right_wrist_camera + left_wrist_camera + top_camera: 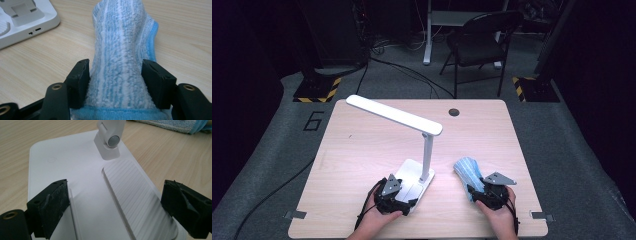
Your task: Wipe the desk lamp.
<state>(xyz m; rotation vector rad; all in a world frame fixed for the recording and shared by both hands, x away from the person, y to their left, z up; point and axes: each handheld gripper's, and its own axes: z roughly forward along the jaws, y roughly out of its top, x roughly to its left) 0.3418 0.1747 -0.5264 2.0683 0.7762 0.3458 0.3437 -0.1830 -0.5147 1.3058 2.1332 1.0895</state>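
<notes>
A white desk lamp point(424, 150) stands near the front of the table, and its flat base point(62, 157) has a ribbed panel point(140, 200). My left gripper point(116, 195) is open. Its jaws stand wide apart over the front of that base and grip nothing. In the high view the left gripper point(407, 195) is at the base's near edge. A rolled blue-and-white striped cloth point(120, 37) lies on the table right of the lamp. My right gripper point(115, 72) is open at its widest, its jaws on either side of the cloth's near end. The fluffy cloth point(467, 170) fills the gap.
The lamp's long head point(394, 115) reaches out over the table's middle toward the back left. A cable hole point(454, 112) sits at the far edge of the wooden table point(357, 150). A folding chair point(482, 40) and striped floor stands point(317, 90) lie beyond.
</notes>
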